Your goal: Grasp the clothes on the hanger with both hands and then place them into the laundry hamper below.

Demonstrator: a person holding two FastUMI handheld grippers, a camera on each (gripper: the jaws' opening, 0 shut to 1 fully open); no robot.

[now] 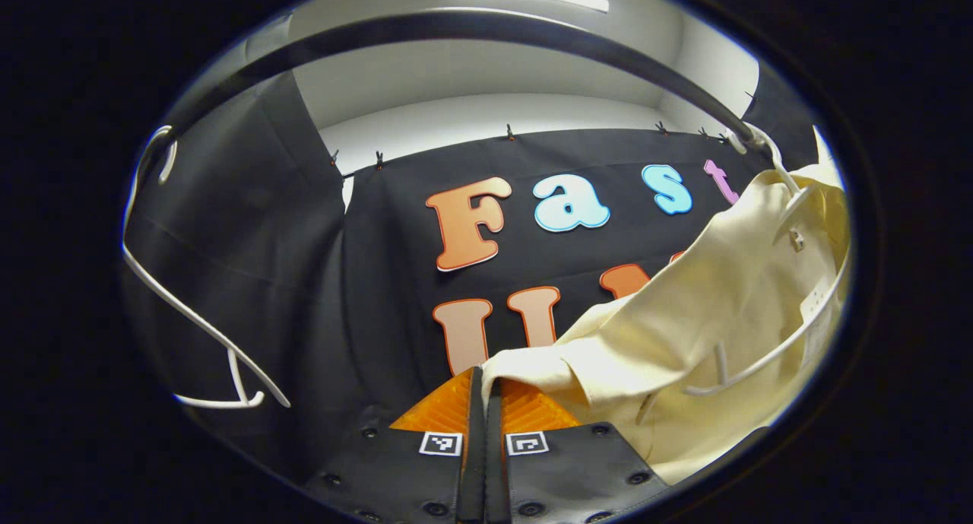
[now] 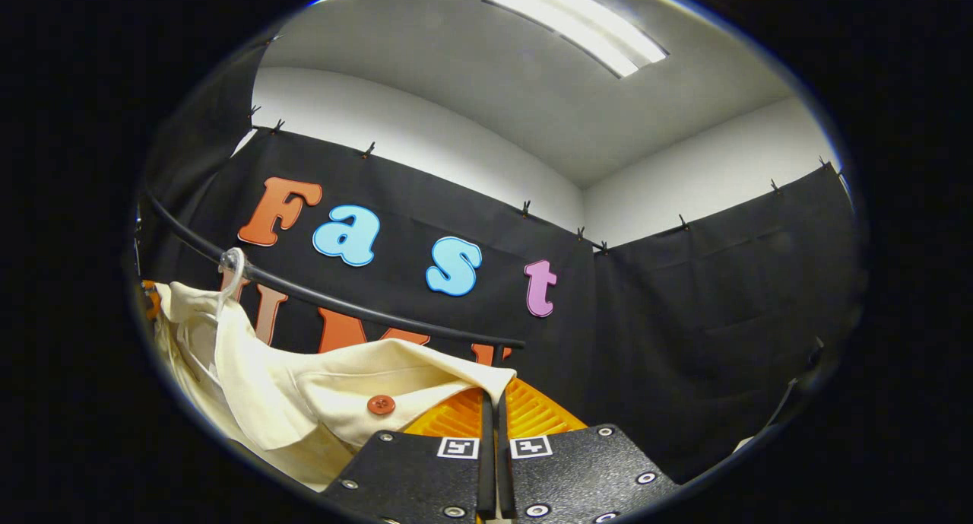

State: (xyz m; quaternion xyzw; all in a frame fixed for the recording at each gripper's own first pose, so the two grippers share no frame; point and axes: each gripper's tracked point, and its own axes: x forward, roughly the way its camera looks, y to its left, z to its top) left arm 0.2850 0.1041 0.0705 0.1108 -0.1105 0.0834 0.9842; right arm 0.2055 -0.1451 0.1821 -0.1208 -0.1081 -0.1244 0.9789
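- Left gripper view: the left gripper [image 1: 484, 383] sits at the bottom centre, its 2 orange ribbed fingers [image 1: 445, 406] drawn together with a thin fold of cream cloth nipped between the tips.
- That cloth is the cuff or hem end of a cream shirt [image 1: 707, 319], which runs up and to the right of the gripper toward a white plastic hanger [image 1: 768, 357].
- This hanger's hook goes over a dark clothes rail [image 1: 471, 26] that arches across the top, well above the gripper; the shirt still hangs from it.
- A small button [image 1: 797, 239] shows high on the shirt, near the hanger's neck.
- To the left of the gripper, well apart, a 2nd white hanger [image 1: 205, 326] hangs bare from the same rail.
- Right gripper view: the right gripper [image 2: 492, 402] is at the bottom centre, its 2 orange fingers [image 2: 532, 414] closed together on the edge of the cream shirt [image 2: 304, 402], with the cloth's corner lying over the left finger and caught at the tips.
- From the tips, the shirt spreads left and down; a reddish-brown button [image 2: 381, 404] sits on it just left of the gripper.
- Farther left and above, the shirt's collar end rises to a clear hanger hook [image 2: 232, 269] on the dark rail [image 2: 342, 303], which slants across just above the gripper.
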